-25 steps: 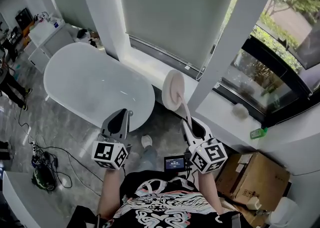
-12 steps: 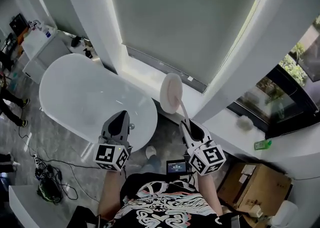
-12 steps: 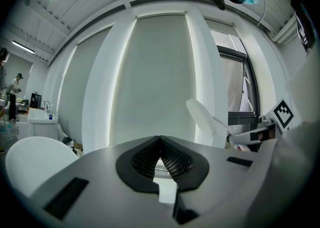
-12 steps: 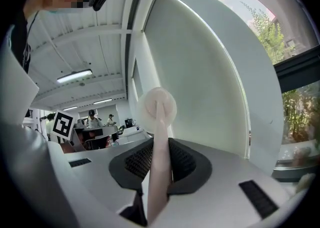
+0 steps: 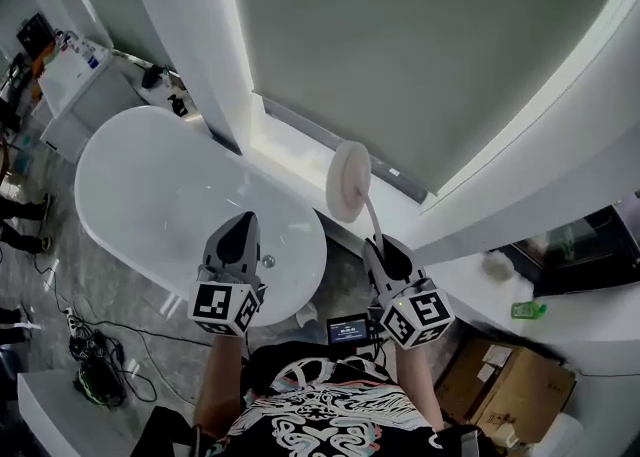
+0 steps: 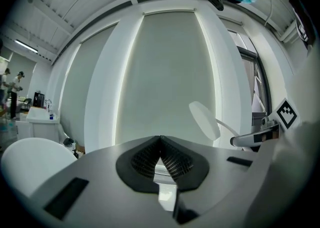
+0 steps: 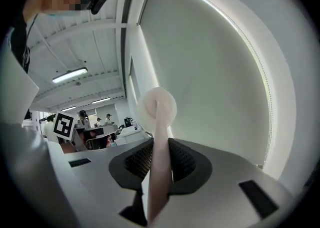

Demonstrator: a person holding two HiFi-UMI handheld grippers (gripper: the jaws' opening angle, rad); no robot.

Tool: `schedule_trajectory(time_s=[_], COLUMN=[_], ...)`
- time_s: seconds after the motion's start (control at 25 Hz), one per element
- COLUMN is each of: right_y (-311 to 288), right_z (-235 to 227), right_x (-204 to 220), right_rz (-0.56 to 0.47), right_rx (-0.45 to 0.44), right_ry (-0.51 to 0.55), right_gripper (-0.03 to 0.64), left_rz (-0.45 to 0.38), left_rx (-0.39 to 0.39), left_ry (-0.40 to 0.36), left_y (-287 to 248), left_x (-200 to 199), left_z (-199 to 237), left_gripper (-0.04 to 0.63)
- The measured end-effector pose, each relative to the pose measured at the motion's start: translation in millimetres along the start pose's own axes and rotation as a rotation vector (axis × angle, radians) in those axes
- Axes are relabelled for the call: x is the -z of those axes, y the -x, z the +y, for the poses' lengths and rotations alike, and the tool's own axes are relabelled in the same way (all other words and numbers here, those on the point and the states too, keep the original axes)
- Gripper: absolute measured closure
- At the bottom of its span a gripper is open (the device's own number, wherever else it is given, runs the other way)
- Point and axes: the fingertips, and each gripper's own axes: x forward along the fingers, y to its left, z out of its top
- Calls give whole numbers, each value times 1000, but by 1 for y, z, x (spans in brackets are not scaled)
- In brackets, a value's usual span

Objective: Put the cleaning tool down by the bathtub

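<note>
My right gripper (image 5: 383, 250) is shut on the pale handle of the cleaning tool (image 5: 349, 181), a long-handled brush with a round white head held up over the window ledge. In the right gripper view the cleaning tool (image 7: 157, 106) runs up between the jaws of the right gripper (image 7: 159, 164), head on top. My left gripper (image 5: 240, 233) hangs above the near end of the white oval bathtub (image 5: 150, 195), shut with nothing in it. In the left gripper view the left gripper (image 6: 160, 153) has its pads meeting, and the cleaning tool (image 6: 204, 120) shows at the right.
A white window ledge (image 5: 300, 150) runs behind the tub below a grey roller blind (image 5: 400, 55). A cardboard box (image 5: 510, 380) sits at lower right. Cables (image 5: 90, 345) lie on the grey floor at left. A white cabinet (image 5: 70, 80) stands beyond the tub.
The view has tilted up toward the blind. The tub now reaches further under my left gripper. The tool stays held in my right gripper, its head slightly higher against the ledge.
</note>
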Motion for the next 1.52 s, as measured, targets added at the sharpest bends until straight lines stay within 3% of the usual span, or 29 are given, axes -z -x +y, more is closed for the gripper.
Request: schedule_trajectory(time_s=[0.36,0.64,1.08,1.52], right_y=[-68,-113,-212,-270], right_z=[-11,-23,-63,-93], right_x=[-4,-24,-69,-69], right_rz=[20,31,49,125], right_rx=[-11,-52,-240,-332], right_ry=[-15,-2,0,-9], right_gripper=[520,520,520,520], left_rz=[10,-7,-22,-11], left_rx=[-5,-73,-201,-274], left_ry=[28,32,30,40], left_y=[-55,-83,-163,-215], left_x=[10,-5,-35,-36], left_z=[50,79,115,133], left_gripper=[580,580,580,580])
